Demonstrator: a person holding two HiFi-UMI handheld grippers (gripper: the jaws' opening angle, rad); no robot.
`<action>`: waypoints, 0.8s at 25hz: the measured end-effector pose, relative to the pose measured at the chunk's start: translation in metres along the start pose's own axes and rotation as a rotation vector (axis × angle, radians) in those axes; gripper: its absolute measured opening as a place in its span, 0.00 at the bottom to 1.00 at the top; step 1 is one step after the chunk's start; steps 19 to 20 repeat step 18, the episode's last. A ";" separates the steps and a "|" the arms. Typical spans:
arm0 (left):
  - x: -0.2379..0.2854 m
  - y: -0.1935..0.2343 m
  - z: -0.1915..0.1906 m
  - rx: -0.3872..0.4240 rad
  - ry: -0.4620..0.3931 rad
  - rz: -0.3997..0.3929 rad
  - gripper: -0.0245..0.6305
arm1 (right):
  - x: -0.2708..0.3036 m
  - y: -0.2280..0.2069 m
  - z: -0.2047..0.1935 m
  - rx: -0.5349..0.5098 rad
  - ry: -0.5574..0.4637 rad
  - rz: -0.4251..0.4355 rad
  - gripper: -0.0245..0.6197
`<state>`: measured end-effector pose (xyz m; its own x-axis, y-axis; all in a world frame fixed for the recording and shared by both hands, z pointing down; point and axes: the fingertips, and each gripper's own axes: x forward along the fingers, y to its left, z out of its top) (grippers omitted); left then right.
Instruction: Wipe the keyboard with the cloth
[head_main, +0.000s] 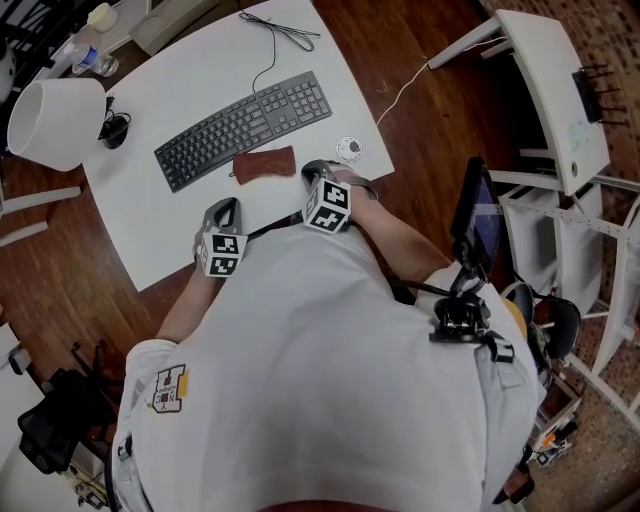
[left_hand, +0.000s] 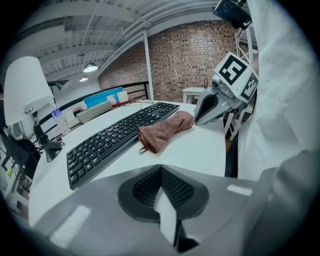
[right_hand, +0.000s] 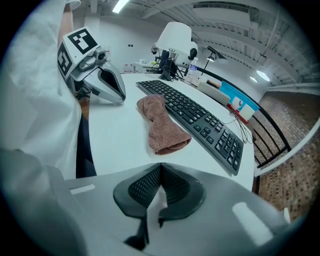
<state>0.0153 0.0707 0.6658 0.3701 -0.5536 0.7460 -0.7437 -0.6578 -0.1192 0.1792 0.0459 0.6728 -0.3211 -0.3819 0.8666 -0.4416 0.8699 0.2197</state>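
**Brown cloth lying beside keyboard, both grippers empty**

Item: cloth (head_main: 264, 164), brown, folded into a short strip. It lies flat on the white table (head_main: 190, 232), close against the near long edge of the keyboard (head_main: 245, 128), about midway along it. Nothing touches it from above.

Item: keyboard, black, full size, set at a slant across the table. Its cable (head_main: 281, 33) runs off the far edge and lies in a loose loop.

Item: right gripper (head_main: 313, 171), over the table just beside the cloth's right end and apart from it. Its jaws are pressed together with nothing between them, pointing steeply down.

Item: left gripper (head_main: 225, 207), over the near part of the table, near the cloth's left end and further from it than the right gripper is. Its jaws are likewise closed together and hold nothing.

Surroundings: a small round object (head_main: 348, 149) sits on the table near the keyboard's right end. A white lampshade (head_main: 55, 122) stands at the table's left side, with a plastic bottle (head_main: 88, 60) beyond it. Wooden floor (head_main: 420, 140) surrounds the table.
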 end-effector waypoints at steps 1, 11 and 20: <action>0.000 0.000 0.000 0.003 0.000 0.000 0.04 | 0.000 0.000 0.000 -0.001 0.001 0.000 0.04; 0.001 0.001 0.001 0.013 -0.003 -0.001 0.04 | 0.000 -0.001 0.000 -0.013 0.005 -0.003 0.04; 0.002 0.001 0.001 0.013 -0.006 -0.002 0.04 | -0.001 0.001 0.001 -0.018 0.008 0.006 0.04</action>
